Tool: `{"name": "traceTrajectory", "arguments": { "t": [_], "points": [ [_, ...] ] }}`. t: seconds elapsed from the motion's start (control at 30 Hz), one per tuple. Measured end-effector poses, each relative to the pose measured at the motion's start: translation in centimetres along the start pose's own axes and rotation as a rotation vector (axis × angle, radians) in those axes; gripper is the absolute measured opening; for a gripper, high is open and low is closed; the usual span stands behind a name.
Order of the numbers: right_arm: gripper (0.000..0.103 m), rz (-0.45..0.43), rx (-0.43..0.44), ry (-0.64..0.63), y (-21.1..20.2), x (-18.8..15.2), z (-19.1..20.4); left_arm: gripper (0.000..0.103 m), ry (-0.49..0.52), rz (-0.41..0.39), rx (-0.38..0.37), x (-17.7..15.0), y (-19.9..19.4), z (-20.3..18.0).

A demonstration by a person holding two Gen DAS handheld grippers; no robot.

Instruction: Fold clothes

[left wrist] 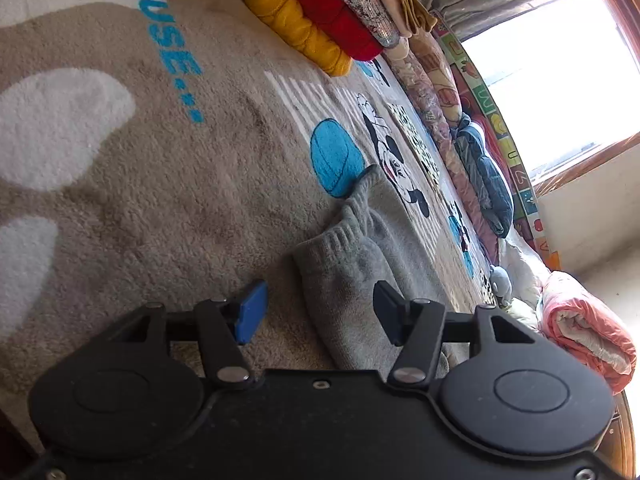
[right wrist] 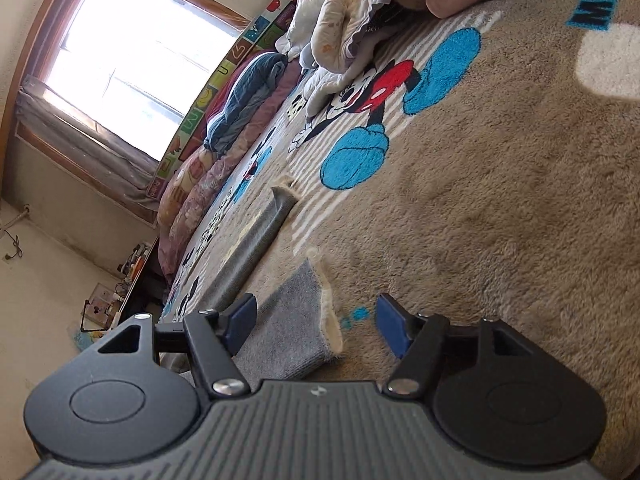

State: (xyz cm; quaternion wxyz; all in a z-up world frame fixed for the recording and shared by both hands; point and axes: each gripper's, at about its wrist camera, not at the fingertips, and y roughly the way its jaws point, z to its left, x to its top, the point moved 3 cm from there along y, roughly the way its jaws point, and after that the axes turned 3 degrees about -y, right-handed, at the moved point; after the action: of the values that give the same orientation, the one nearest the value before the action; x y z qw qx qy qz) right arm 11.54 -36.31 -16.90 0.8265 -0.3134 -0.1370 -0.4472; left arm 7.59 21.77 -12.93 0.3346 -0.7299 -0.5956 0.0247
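Plush tan carpet [left wrist: 168,184] carried blue "MOUSE..." lettering [left wrist: 170,40] and cartoon mouse figures. On it lay a soft grey ribbed-cuff garment [left wrist: 344,280], its cream-lined hem [right wrist: 332,312] between the right gripper's [right wrist: 316,322] spread blue pads. The left gripper [left wrist: 320,312] was spread too, empty.

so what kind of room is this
Probably a bedroom or a child's room at home: a cartoon-mouse plush blanket covers the surface, folded quilts are stacked along its edge, and a curtained window lights it.
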Motion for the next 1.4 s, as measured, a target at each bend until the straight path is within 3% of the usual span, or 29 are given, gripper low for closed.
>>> {"name": "traceTrajectory", "arguments": {
  "t": [0.13, 0.2, 0.27, 0.3, 0.33, 0.43, 0.5, 0.53, 0.6, 0.8, 0.87, 1.0, 1.1, 1.2, 1.3, 1.33, 1.37, 1.4],
  "points": [
    [0.068, -0.011, -0.017, -0.058, 0.9, -0.7, 1.1, 0.055, 0.015, -0.018, -0.03, 0.0, 1.4, -0.4],
    [0.068, -0.019, -0.023, -0.095, 1.3, -1.1, 1.8, 0.046, 0.035, -0.018, -0.014, -0.2, 1.7, -0.6],
    [0.053, -0.011, -0.015, -0.111, 1.9, -1.6, 2.2, 0.023, 0.054, -0.013, 0.004, -0.5, 2.1, -0.7],
    [0.027, 0.0, -0.016, -0.112, 2.3, -1.8, 2.3, 0.017, 0.054, -0.011, 0.012, -0.5, 2.0, -0.8],
    [0.009, 0.002, -0.018, -0.105, 2.3, -1.9, 2.3, 0.012, 0.052, -0.009, 0.021, -0.5, 1.8, -0.8],
    [0.009, -0.006, -0.025, -0.074, 1.8, -1.8, 2.3, 0.01, 0.154, -0.053, 0.021, -0.6, -0.5, -3.0],
    [0.009, 0.001, -0.033, -0.06, 1.7, -1.6, 2.3, 0.01, 0.204, -0.026, 0.096, -1.1, 0.7, -2.6],
    [0.009, 0.012, -0.046, -0.056, 1.8, -1.6, 1.9, 0.012, 0.152, 0.017, 0.127, -1.2, 1.8, -1.1],
    [0.008, 0.025, -0.058, -0.039, 2.1, -1.7, 1.1, 0.015, 0.056, 0.022, 0.078, -0.8, 1.7, 0.3],
    [0.009, 0.024, -0.074, -0.066, 1.7, -1.6, 1.2, 0.022, 0.03, 0.016, 0.053, -0.4, 0.0, 0.5],
    [0.01, 0.013, -0.074, -0.064, 1.3, -1.6, 1.0, 0.029, 0.15, -0.069, 0.103, -0.6, -1.4, -0.9],
    [0.02, -0.046, -0.142, -0.149, 0.1, -1.1, 1.5, 0.029, 0.35, -0.201, 0.158, -1.2, -3.3, -3.2],
    [0.031, -0.069, -0.152, -0.285, -0.3, -1.5, 2.9, 0.029, 0.47, -0.192, 0.088, -2.4, -3.1, -4.5],
    [0.032, -0.07, -0.13, -0.456, -0.1, -2.5, 5.1, 0.029, 0.59, -0.179, 0.029, -3.3, -1.5, -6.6],
    [0.034, -0.07, -0.107, -0.626, 0.1, -3.6, 7.4, 0.031, 0.654, -0.156, 0.092, -4.0, 0.6, -7.1],
    [0.038, -0.052, -0.119, -0.679, 0.5, -4.1, 8.0, 0.04, 0.644, -0.087, 0.151, -4.1, 2.4, -6.3],
    [0.041, -0.025, -0.152, -0.708, 1.2, -4.5, 8.1, 0.041, 0.634, -0.039, 0.188, -4.1, 3.6, -5.5],
    [0.044, 0.0, -0.172, -0.708, 1.8, -4.7, 7.5, 0.042, 0.654, -0.054, 0.186, -4.4, 3.9, -5.4]
  ]
}}
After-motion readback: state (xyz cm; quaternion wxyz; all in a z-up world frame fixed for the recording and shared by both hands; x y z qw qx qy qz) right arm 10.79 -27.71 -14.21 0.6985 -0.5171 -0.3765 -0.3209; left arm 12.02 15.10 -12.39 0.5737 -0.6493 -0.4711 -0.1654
